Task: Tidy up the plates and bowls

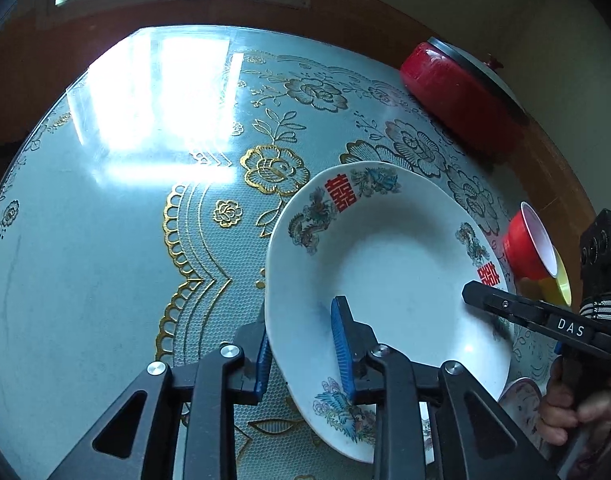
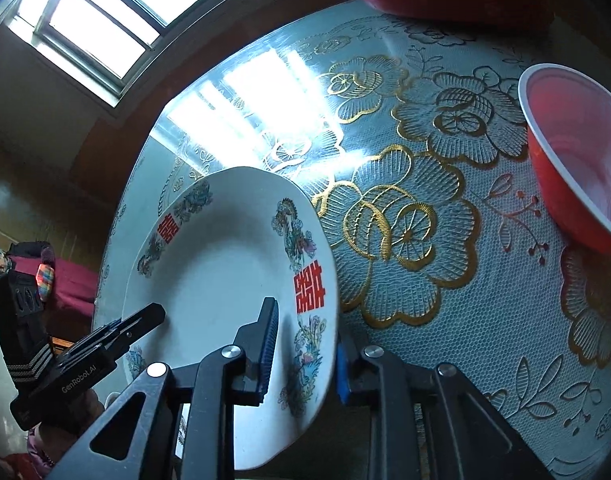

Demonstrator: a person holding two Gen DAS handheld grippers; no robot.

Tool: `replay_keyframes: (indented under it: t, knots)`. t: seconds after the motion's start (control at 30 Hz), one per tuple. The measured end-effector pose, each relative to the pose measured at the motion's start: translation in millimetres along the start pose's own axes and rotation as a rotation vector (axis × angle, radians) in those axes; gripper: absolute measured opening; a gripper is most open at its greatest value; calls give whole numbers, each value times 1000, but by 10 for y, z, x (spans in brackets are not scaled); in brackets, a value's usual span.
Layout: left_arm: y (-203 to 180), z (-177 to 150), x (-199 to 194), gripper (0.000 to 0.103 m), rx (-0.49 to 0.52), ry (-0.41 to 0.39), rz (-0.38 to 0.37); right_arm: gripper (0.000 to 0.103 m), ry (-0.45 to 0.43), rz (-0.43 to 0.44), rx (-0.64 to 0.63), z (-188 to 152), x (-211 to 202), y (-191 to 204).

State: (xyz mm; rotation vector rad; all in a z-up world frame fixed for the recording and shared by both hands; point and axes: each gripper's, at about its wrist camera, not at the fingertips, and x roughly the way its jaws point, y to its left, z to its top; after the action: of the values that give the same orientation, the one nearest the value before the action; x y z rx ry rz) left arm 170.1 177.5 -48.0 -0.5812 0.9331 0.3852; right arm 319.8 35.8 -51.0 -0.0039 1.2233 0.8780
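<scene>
White glazed ceramic, printed with red double-happiness characters and coloured birds — that is the plate (image 1: 389,264), a wide shallow dish held tilted above the table (image 1: 105,220) by both tools at once. The left gripper (image 1: 305,344) has its jaws narrowed onto the plate's near-left rim, one blue ribbed pad on the inner face, the other behind it. The right gripper (image 2: 305,350) is clamped the same way on the opposite rim, close to one red character.

Glaze is slick and each pad only bites a thin edge, so the likeliest trouble is the plate sliding out or pivoting in the jaws if the two hands drift apart or twist unevenly. A drop onto the glass-smooth tablecloth (image 2: 425,216), with its raised gold flower pattern, could chip it. Swinging right risks clipping the red bowl (image 2: 577,160) — thin-walled, white-lined plastic by the look of it, nested over a yellow one (image 1: 561,284) in the left view. A smaller patterned dish (image 1: 521,400) lies partly hidden under the plate's lower edge, and a red lidded pot (image 1: 461,92) stands at the far edge.
</scene>
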Motion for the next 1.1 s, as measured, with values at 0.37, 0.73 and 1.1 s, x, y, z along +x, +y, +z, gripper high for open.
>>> replay_keyframes:
  t: [0.37,0.73,1.1]
  knots:
    - [-121,-108,-277,24,43,-60,-31,22,-28,22,-13,-35,-246,-21]
    - [-173,-288,-459,25,73,-84,-71,22,-34,62,21,-179,-364,-94]
    - [-312,-502,-750,26,109,-119,-121,22,-75,103,28,-504,-738,-214]
